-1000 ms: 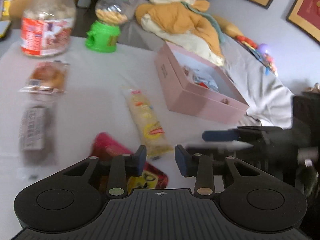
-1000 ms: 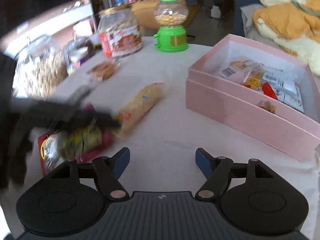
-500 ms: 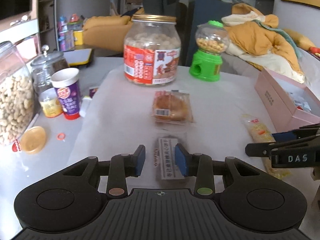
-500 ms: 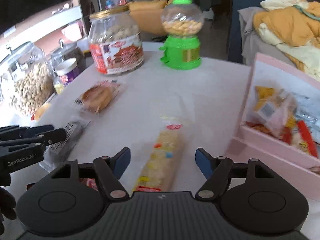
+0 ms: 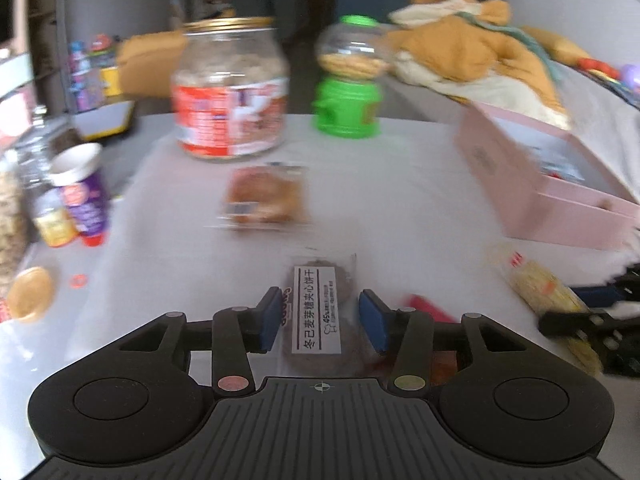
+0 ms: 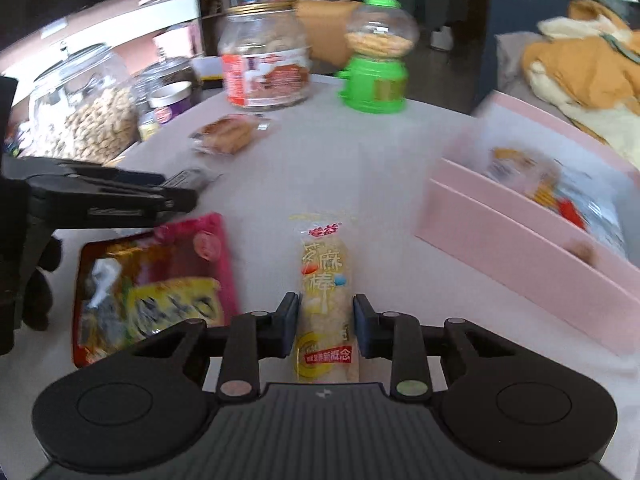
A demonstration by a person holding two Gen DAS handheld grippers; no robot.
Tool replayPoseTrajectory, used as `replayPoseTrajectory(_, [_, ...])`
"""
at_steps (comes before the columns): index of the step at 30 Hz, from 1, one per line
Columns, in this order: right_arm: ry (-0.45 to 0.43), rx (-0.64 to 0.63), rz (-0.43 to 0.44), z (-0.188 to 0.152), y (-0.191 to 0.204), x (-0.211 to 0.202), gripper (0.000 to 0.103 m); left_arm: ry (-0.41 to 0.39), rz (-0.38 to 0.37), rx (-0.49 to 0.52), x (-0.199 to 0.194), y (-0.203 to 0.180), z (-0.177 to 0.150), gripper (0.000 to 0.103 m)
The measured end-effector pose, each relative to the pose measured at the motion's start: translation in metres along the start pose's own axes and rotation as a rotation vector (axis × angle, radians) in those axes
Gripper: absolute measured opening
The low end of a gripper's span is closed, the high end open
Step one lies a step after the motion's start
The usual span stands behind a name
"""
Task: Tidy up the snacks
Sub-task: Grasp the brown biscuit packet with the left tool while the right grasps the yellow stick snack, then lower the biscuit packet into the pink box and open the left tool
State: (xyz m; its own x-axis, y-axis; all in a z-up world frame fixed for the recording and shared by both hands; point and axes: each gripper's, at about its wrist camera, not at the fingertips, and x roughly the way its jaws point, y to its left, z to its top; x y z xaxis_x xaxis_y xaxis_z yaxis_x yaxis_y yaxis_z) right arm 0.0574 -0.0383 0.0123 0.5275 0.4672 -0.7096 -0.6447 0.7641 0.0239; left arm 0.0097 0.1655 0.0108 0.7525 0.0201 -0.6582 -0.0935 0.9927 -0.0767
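Both grippers now lower than half second ago. Our left gripper [image 5: 319, 322] straddles dark biscuit pack [image 5: 318, 312], jaws apart, gaps either side. Our right gripper [image 6: 326, 330] brackets yellow sesame stick pack [image 6: 325, 300], fingers close beside it; contact unclear. Red snack bag [image 6: 154, 280] lies left on white table [image 6: 360, 168]. Pink box [image 6: 532, 236] right, holding snacks. Farther: wrapped bun [image 5: 264, 198], red-label jar [image 5: 231, 92], green dispenser [image 5: 348, 80], orange bedding [image 5: 480, 52].
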Motion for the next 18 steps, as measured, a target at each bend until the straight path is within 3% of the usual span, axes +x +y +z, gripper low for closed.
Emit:
replayPoseTrajectory(3, [-0.016,0.032,-0.054,-0.01,-0.016,-0.007,0.029,0.003,-0.081,0.022,0.001,-0.014,-0.003,0.049])
replayPoseTrajectory(5, [-0.033,0.035,-0.084,-0.017,-0.022,-0.01,0.036,-0.007,-0.069,0.057,0.003,-0.023,-0.005,0.05])
replayPoseTrajectory(7, [-0.05,0.039,-0.107,-0.023,-0.025,-0.011,0.051,-0.008,-0.053,0.089,0.005,-0.028,-0.005,0.05])
replayPoseTrajectory(9, [-0.069,0.055,-0.122,-0.026,-0.028,-0.011,0.055,0.002,-0.05,0.111,0.008,-0.031,-0.003,0.051])
replayPoseTrajectory(16, [-0.108,0.099,-0.135,-0.035,-0.03,-0.013,0.056,0.008,-0.071,0.106,0.009,-0.027,-0.002,0.05])
replayPoseTrajectory(17, [-0.106,0.102,-0.14,-0.033,-0.029,-0.012,0.055,0.006,-0.063,0.109,0.009,-0.029,-0.003,0.05])
replayPoseTrajectory(18, [-0.103,0.103,-0.14,-0.03,-0.027,-0.01,0.045,0.008,-0.052,0.12,0.009,-0.031,-0.002,0.05])
